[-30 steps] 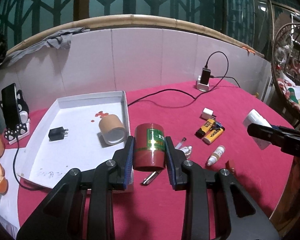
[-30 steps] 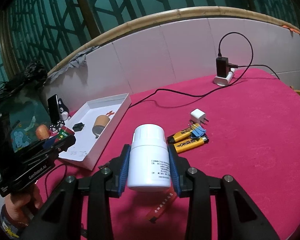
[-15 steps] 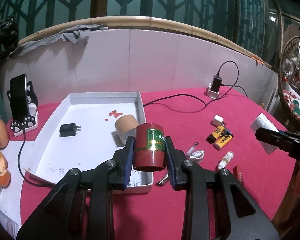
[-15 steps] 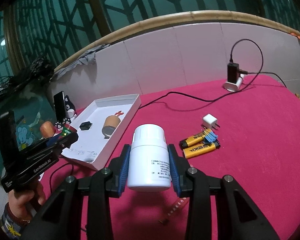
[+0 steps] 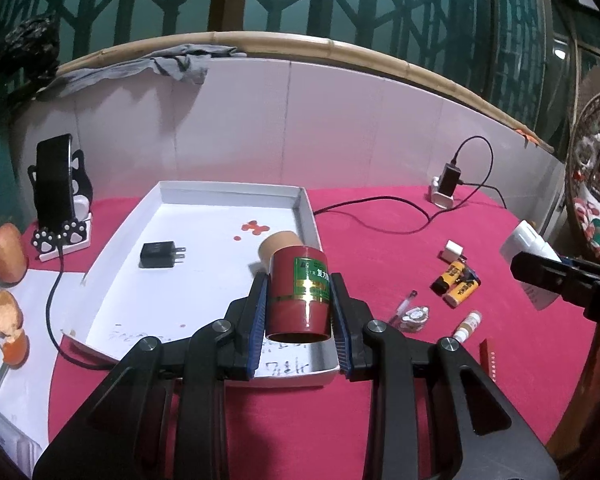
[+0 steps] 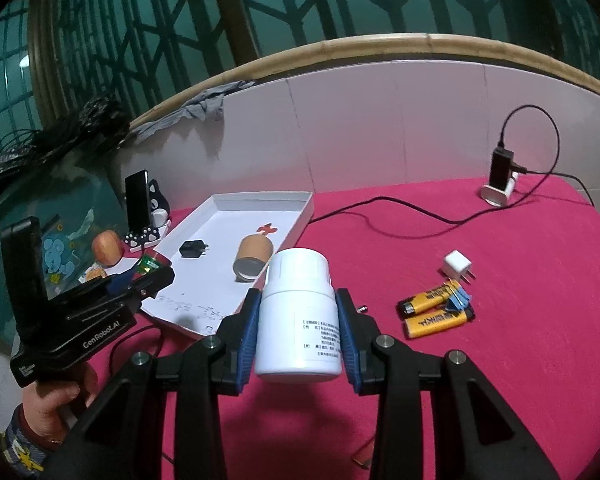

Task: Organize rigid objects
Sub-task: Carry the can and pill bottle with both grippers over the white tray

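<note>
My left gripper [image 5: 299, 312] is shut on a dark red can with a green label [image 5: 298, 292], held above the near right corner of the white tray [image 5: 204, 194]. My right gripper [image 6: 298, 328] is shut on a white pill bottle [image 6: 298, 316], held over the red cloth right of the tray [image 6: 300, 216]. The tray holds a black charger [image 5: 160, 255] and a lying brown cardboard tube [image 5: 280, 242]. The left gripper also shows in the right wrist view [image 6: 140, 280], and the bottle in the left wrist view [image 5: 528, 248].
On the red cloth lie two yellow lighters [image 5: 458, 284], a white plug [image 5: 454, 249], a small dropper bottle [image 5: 469, 324], a blue clip [image 6: 458, 300] and a black cable [image 5: 380, 216] to a charger base [image 5: 446, 184]. A phone on a stand [image 5: 56, 196] and fruit [image 5: 4, 252] sit left.
My left gripper has carried the red can left and forward, from over the cloth to over the tray's near right corner. My right gripper has moved slightly towards the tray with the bottle.
</note>
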### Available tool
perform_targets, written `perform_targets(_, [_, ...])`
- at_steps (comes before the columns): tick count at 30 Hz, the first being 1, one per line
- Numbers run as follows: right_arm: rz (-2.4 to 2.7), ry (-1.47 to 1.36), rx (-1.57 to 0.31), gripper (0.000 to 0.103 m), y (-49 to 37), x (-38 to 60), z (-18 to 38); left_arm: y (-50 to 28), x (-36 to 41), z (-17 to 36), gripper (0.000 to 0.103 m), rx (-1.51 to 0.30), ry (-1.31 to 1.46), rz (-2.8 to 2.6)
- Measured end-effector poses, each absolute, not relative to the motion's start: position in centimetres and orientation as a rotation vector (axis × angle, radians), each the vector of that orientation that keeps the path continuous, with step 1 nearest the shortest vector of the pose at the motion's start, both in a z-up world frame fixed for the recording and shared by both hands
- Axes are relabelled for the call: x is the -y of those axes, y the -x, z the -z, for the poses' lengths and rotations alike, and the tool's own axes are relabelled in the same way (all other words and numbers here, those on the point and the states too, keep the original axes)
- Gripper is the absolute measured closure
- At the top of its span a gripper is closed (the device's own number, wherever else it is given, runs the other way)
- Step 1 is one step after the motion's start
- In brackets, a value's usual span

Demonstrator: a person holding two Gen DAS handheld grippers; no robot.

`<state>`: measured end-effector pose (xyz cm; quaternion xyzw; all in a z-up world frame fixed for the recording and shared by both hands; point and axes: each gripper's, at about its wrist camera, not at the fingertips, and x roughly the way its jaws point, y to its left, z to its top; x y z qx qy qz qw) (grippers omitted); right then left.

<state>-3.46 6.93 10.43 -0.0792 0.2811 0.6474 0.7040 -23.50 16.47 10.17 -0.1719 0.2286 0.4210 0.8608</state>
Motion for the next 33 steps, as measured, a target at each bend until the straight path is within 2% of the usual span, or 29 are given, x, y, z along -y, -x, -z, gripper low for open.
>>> perform_targets(26, [-1.518, 0.280, -0.584, 0.067, 7.4, -14.4, -12.7, 28.1, -22.4, -11.2, 0.074, -0.455, 0.368, -1.025])
perform_targets(33, [-1.531, 0.328, -0.591, 0.067, 8.7, -17.3, -12.7, 28.7, -27.4, -12.3, 0.074, -0.464, 0.404, -1.031])
